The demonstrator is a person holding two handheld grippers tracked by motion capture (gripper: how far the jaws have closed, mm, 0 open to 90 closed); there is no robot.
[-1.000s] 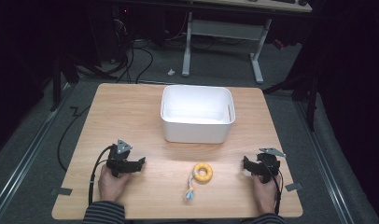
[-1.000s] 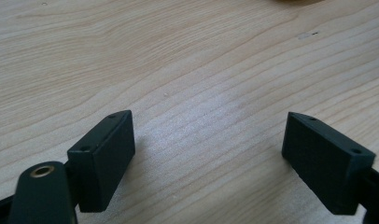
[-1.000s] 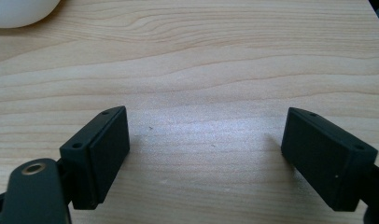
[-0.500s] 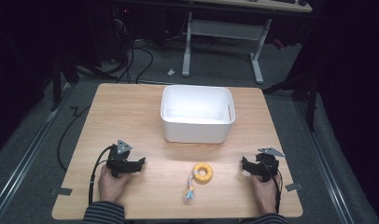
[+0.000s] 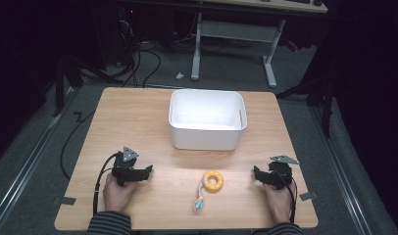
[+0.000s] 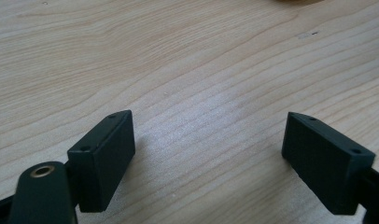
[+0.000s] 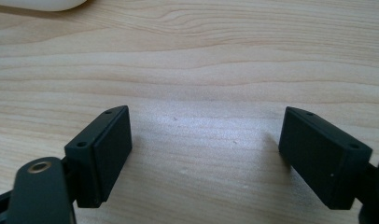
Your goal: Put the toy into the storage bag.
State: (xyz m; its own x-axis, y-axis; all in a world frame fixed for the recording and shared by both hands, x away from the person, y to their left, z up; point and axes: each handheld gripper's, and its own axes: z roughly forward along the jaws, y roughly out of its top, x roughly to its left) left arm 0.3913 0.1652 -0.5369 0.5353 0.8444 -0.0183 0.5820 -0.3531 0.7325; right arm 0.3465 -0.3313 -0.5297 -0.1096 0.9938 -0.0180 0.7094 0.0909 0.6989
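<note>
A yellow ring toy (image 5: pixel 213 181) with a short coloured cord (image 5: pixel 199 200) lies on the wooden table (image 5: pixel 138 117), near the front edge between my two hands. My left gripper (image 5: pixel 147 171) rests on the table to the ring's left, open, with bare wood between its jaws (image 6: pixel 208 140). My right gripper (image 5: pixel 256 175) rests to the ring's right, also open over bare wood (image 7: pixel 206 140). A white bin (image 5: pixel 207 120) stands behind the ring at the table's middle; a corner of the bin (image 7: pixel 38 3) shows in the right gripper view.
Cables and a white desk frame (image 5: pixel 231 34) are on the dark floor beyond the table's far edge. Tape marks (image 5: pixel 64 199) sit at the table's front corners. Bare wood lies on both sides of the bin.
The right gripper has shifted slightly toward the left. The left gripper, ring and bin have not moved.
</note>
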